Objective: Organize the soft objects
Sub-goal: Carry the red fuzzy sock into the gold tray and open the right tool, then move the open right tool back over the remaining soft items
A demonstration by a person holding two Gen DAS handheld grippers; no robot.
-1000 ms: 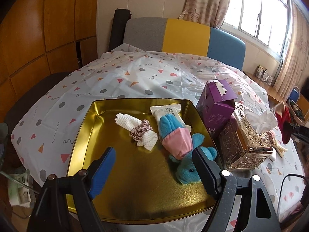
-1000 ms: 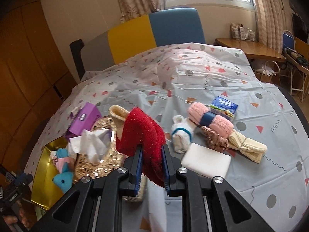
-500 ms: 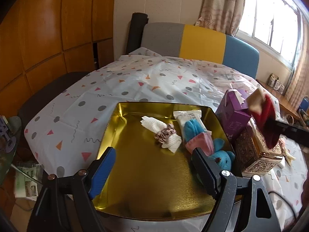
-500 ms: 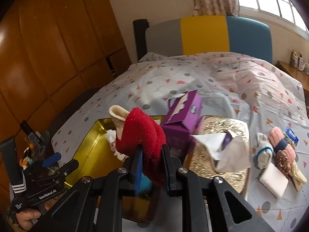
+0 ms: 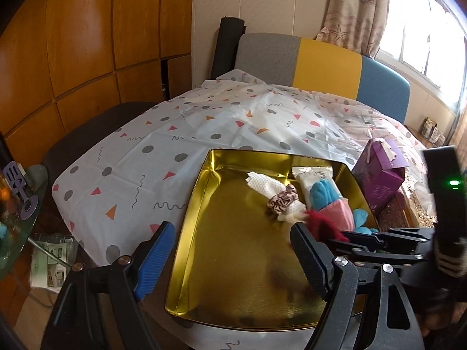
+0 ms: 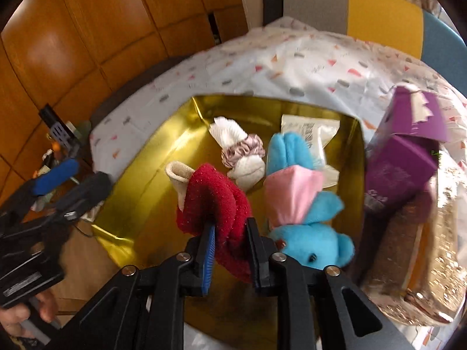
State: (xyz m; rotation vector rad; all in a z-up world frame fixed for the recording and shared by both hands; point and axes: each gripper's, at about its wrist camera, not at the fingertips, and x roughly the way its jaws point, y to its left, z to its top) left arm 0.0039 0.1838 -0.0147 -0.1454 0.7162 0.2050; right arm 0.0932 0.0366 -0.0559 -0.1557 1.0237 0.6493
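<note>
My right gripper (image 6: 230, 242) is shut on a red fuzzy sock with a cream cuff (image 6: 213, 195) and holds it over the gold tray (image 6: 163, 145). In the tray lie a blue plush toy in a pink dress (image 6: 297, 192), a white cloth rolled in a pink scrunchie (image 6: 242, 148) and a white packet (image 6: 315, 131). In the left wrist view my left gripper (image 5: 230, 250) is open and empty at the tray's (image 5: 204, 186) near edge. The right gripper and the red sock (image 5: 321, 221) come in from the right there.
A purple tissue box (image 6: 408, 151) and an ornate gold tissue box (image 6: 423, 262) stand right of the tray on the patterned tablecloth (image 5: 204, 128). A grey, yellow and blue chair back (image 5: 321, 58) is behind the table. Wooden wall panels are at the left.
My right gripper carried the red sock left from over the tissue boxes to above the tray, lower and closer to it. My left gripper stayed open and shifted slightly left.
</note>
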